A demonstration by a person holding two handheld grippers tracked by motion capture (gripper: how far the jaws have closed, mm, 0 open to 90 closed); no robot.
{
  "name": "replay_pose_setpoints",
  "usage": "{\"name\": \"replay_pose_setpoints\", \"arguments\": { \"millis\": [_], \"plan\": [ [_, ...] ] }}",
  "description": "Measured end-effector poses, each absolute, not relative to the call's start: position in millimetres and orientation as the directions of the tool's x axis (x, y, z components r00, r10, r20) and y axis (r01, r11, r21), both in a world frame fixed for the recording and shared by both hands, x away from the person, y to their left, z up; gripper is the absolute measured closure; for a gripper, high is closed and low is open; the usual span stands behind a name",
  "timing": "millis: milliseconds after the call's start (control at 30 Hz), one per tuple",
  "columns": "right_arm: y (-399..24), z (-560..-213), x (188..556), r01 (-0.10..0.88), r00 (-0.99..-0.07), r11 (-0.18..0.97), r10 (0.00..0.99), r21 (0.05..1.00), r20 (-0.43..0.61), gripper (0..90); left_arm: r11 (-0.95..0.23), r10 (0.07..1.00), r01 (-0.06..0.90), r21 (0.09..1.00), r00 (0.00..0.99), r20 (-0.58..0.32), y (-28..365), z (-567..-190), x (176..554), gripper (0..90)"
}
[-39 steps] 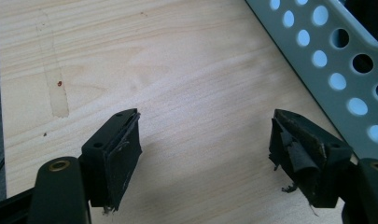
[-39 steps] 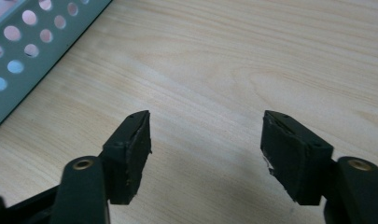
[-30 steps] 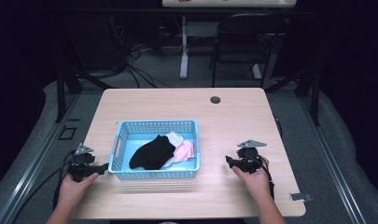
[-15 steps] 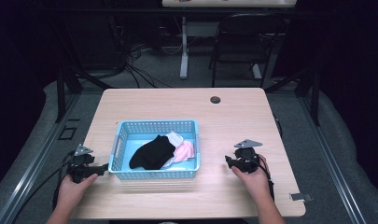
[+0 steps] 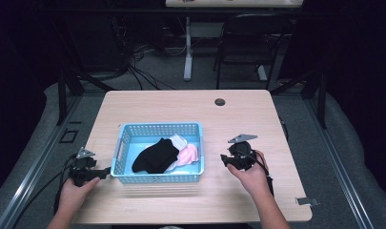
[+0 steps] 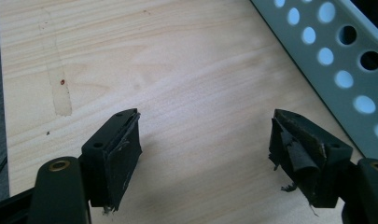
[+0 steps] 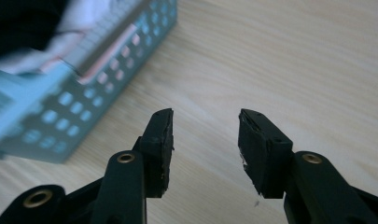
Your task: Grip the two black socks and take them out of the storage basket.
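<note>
A light blue perforated plastic basket (image 5: 158,175) sits on the pale wooden table (image 5: 238,114), holding a black garment (image 5: 155,156) beside white and pink cloth (image 5: 188,153); the left gripper (image 6: 203,140) hovers just beside its left wall, jaws spread wide and empty; the right gripper (image 7: 204,140), near its right side, is parted with nothing between.

Matt pale wood table (image 5: 257,119), perforated blue plastic basket (image 5: 158,129)

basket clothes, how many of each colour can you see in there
black garment: 1
white garment: 1
pink garment: 1
Total: 3 pieces visible, piled together in the blue basket; anything hidden beneath them cannot be counted.
</note>
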State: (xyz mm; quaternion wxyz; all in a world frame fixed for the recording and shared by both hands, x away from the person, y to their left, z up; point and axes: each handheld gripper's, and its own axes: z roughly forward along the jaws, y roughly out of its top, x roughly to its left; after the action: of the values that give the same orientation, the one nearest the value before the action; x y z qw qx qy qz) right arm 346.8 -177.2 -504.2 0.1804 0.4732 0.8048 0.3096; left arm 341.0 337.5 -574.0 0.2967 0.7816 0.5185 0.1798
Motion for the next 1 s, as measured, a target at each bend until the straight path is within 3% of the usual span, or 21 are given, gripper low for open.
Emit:
{"name": "replay_pose_setpoints", "arguments": {
  "millis": [267,367,600,900,1000],
  "plan": [
    [-146.9,-453.4,365.3,0.543,-0.634,0.441,0.773,0.714,0.006,46.7,-0.278,0.920,0.700,0.657,0.391,-0.028,338.1,-571.6,336.2,24.7],
    [-133.5,-444.8,373.8,0.508,-0.675,0.462,0.738,0.727,0.003,47.8,-0.278,0.920,0.701,0.656,0.391,-0.028,338.8,-572.2,337.5,24.7],
    [-91.4,-452.8,392.0,0.461,-0.730,0.522,0.683,0.717,-0.027,55.4,-0.272,0.922,0.704,0.656,0.386,-0.032,339.1,-574.2,339.4,24.7],
    [-40.7,-480.3,414.7,0.495,-0.755,0.514,0.654,0.700,0.053,56.5,-0.284,0.918,0.703,0.652,0.397,-0.028,338.2,-572.6,339.6,24.7],
    [-29.8,-489.7,419.2,0.527,-0.753,0.515,0.652,0.676,0.090,62.2,-0.282,0.917,0.702,0.654,0.397,-0.030,338.4,-572.4,339.4,24.7]
  ]
}}
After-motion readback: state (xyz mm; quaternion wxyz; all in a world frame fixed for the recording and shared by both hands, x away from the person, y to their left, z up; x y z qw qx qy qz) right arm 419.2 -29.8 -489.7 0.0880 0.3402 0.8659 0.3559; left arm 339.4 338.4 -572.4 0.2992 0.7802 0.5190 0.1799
